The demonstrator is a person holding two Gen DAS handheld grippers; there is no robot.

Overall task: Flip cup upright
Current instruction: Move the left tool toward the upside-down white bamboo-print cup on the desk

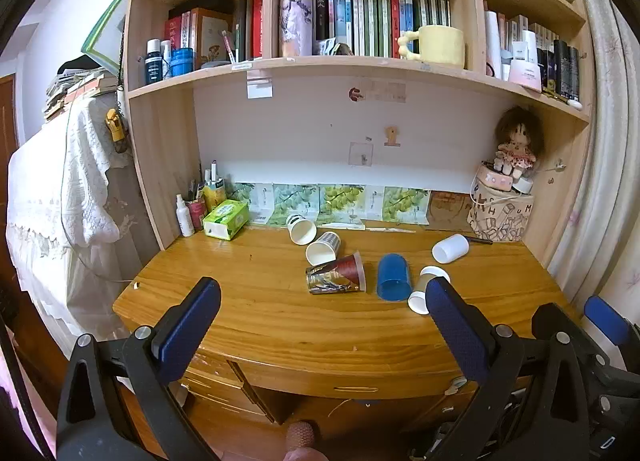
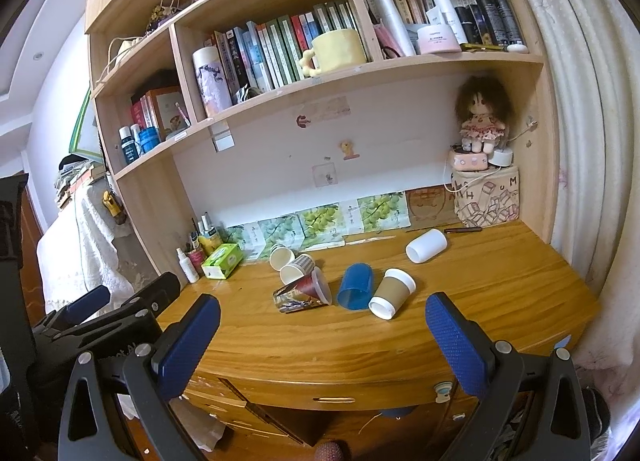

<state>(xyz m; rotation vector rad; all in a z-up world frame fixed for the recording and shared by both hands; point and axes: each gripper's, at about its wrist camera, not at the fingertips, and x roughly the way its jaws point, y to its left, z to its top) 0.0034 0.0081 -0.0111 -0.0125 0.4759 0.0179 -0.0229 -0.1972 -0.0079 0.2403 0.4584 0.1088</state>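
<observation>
Several cups lie on their sides on the wooden desk point(image 1: 280, 313): a white paper cup point(image 1: 301, 229), a patterned paper cup point(image 1: 323, 248), a red and gold printed cup point(image 1: 335, 275), a blue plastic cup point(image 1: 393, 277), a brown sleeved cup with white rims point(image 2: 392, 293) and a white cup point(image 1: 450, 248). My left gripper point(image 1: 322, 291) is open and empty, held off the desk's front edge. My right gripper point(image 2: 322, 307) is open and empty, also before the front edge. The blue cup point(image 2: 356, 287) lies mouth toward me.
A green tissue box point(image 1: 226, 219), a spray bottle point(image 1: 184, 217) and a pen holder point(image 1: 200, 197) stand at the desk's back left. A printed box point(image 1: 502, 215) with a doll point(image 1: 516, 145) on it stands at the back right. Bookshelves hang above. Drawers sit under the desk.
</observation>
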